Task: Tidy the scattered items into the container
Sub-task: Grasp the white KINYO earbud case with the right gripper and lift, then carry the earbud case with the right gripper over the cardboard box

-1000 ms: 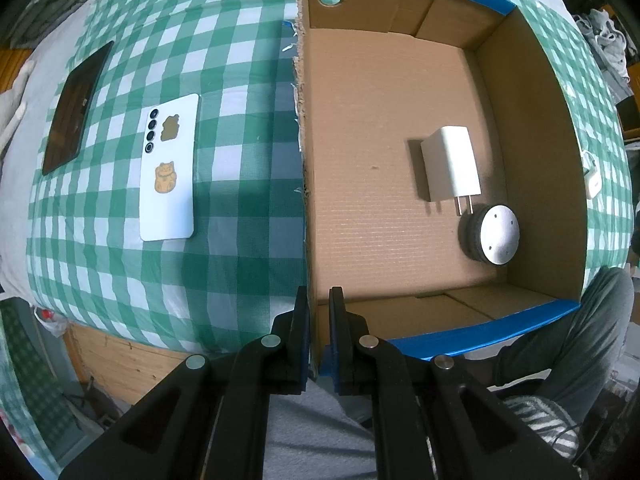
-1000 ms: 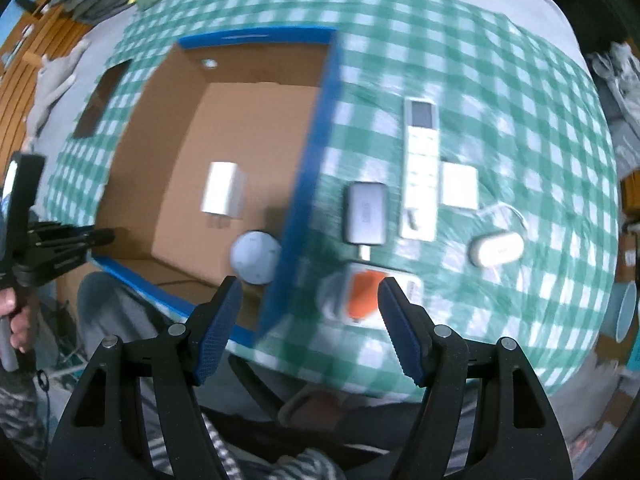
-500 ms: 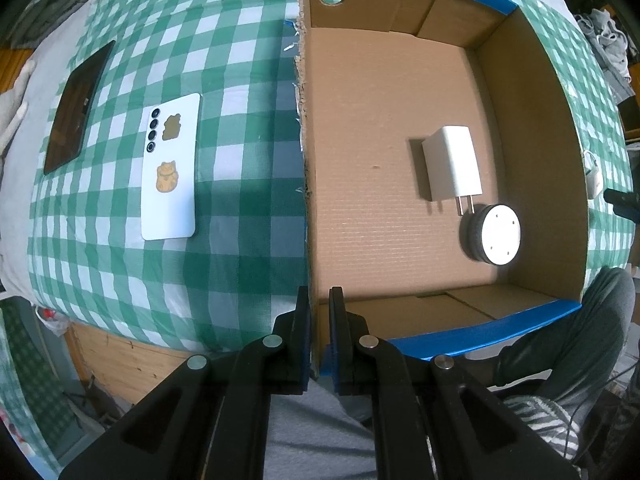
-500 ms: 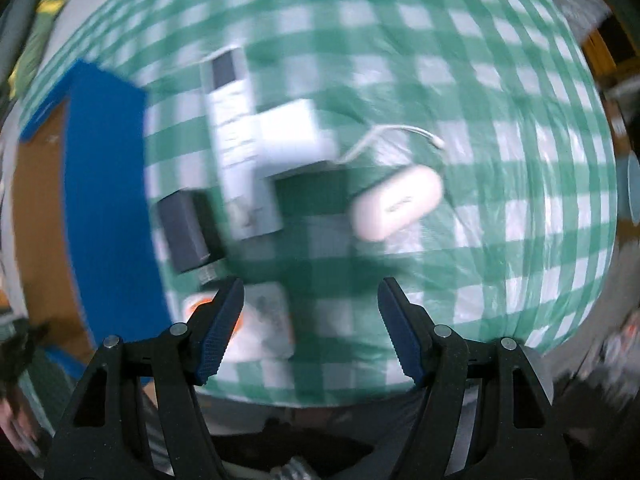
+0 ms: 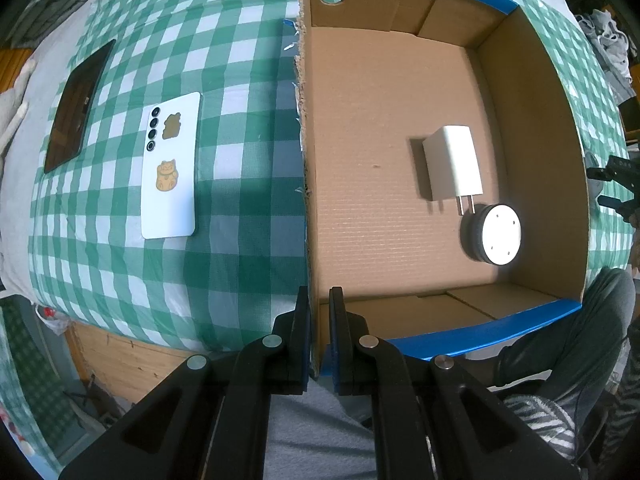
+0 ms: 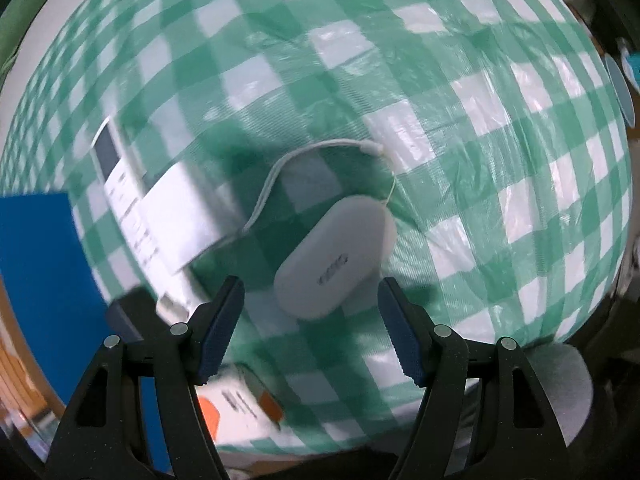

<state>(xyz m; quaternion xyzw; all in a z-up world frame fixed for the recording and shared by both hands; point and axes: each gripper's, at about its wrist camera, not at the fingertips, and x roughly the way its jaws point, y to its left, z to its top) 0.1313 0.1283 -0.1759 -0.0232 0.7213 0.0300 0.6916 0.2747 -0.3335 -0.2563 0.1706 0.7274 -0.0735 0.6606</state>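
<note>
My left gripper (image 5: 319, 312) is shut on the near corner wall of the open cardboard box (image 5: 532, 128). Inside the box lie a white charger (image 5: 452, 168) and a round disc (image 5: 496, 234). My right gripper (image 6: 311, 312) is open, just above a white oval earbud case (image 6: 334, 250) with a white cord (image 6: 280, 168) on the green checked cloth; the case sits between and just beyond the fingertips. A white remote (image 6: 124, 200) and a white square block (image 6: 180, 220) lie to its left. An orange-and-white item (image 6: 236, 408) lies near the left finger.
A white phone with cat stickers (image 5: 172, 168) and a dark tablet (image 5: 78, 104) lie on the cloth left of the box. The box's blue wall (image 6: 40, 272) is at the left in the right wrist view. A dark item (image 6: 124, 316) lies beside it.
My right gripper has swung right and come down close over the earbud case, staying open. The left gripper has kept its hold on the box wall.
</note>
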